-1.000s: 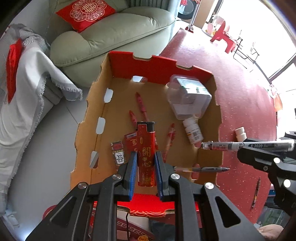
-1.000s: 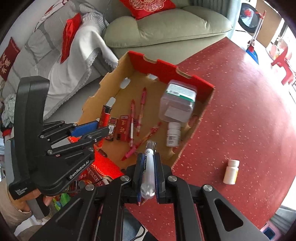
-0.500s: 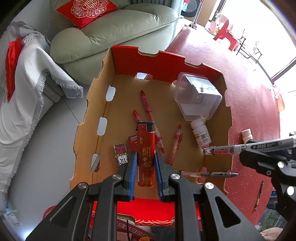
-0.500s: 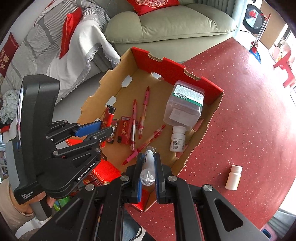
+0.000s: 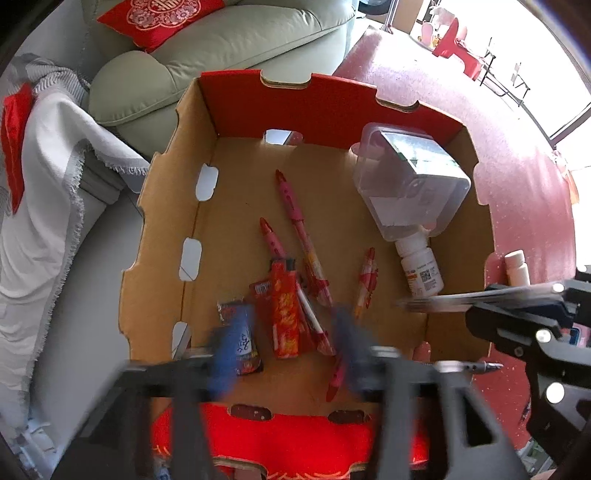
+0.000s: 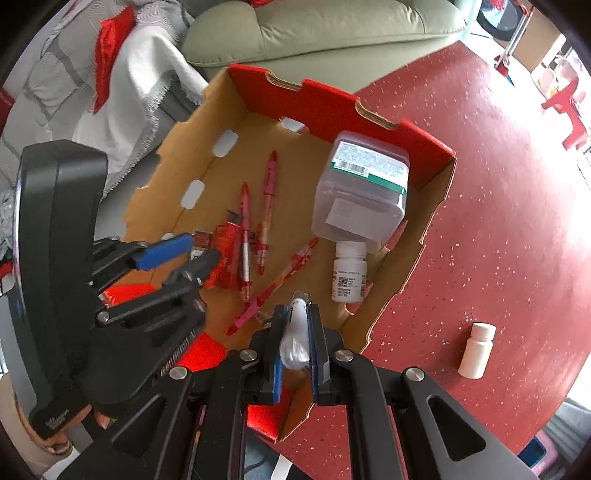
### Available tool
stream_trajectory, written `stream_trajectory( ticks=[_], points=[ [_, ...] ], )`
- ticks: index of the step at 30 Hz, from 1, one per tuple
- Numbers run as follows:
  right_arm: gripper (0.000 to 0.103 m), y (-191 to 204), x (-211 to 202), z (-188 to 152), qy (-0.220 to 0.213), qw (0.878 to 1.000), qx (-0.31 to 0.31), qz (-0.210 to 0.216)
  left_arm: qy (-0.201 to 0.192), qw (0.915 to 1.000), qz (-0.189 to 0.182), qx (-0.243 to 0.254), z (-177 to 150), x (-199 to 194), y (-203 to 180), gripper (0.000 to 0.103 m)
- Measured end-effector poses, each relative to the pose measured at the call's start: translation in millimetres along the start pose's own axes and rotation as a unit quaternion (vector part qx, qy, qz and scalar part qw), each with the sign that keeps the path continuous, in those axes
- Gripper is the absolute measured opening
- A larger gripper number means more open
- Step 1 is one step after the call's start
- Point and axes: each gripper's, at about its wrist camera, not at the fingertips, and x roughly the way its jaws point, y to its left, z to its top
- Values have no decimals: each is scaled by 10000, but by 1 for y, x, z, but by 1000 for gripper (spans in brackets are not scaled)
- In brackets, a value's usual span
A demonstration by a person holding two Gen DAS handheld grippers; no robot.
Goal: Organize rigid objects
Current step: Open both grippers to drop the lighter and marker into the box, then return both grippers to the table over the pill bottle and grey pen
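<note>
Cardboard box (image 5: 166, 221) with red outer faces, standing on the red speckled bench (image 6: 498, 184), seen from above in both wrist views. On its floor, near to far: a small dark packet (image 5: 240, 343) by the near left wall; a red lighter (image 5: 284, 310) lying flat, free of any grip; several red pens (image 5: 299, 225) fanned across the middle; a white pill bottle (image 5: 421, 269) on its side at the right; and a clear plastic tub (image 5: 410, 184) with a green-edged label in the far right corner, touching the bottle's cap.

Outside the box, a second white bottle (image 6: 476, 350) stands upright on the bench to the right, and a thin pen (image 5: 465, 367) lies by the box's near right corner.

Left hand-held gripper (image 5: 291, 343): motion-blurred, its blue-padded jaws spread wide above the near part of the box floor, released and holding nothing.

Right hand-held gripper (image 6: 295, 328): jaws clenched on a white marker (image 6: 295, 332), which points over the near right wall into the box.

Beyond the box, a green sofa (image 5: 221, 48) with a red cushion (image 5: 162, 18).
</note>
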Motion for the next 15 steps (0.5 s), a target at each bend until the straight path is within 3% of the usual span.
stream_trajectory(
  ticks=[1,2,3,4,6,9,15],
  points=[
    [15,-2,0,2,7,10000,23,-39,-11,10000,34,17,1,0,-1,92],
    [22,-4,0,3,1,10000,44,-65,-30,9999,96,37,2,0,-2,95],
    [38,-7,-3,4,-38,9998,77,-168,-48,9998,198,47,2,1,-1,97],
    [63,-10,-6,5,-103,9995,109,-265,-87,9995,299,16,3,1,1,103],
    [100,-20,-17,4,-329,9985,250,-350,-127,9997,140,-137,4,0,7,103],
    [102,-34,-29,3,-442,9976,465,-247,-66,9995,-27,-314,6,1,13,103],
    [102,-70,-44,-25,-559,9932,977,-308,-11,9997,69,-253,6,-5,2,103]
  ],
)
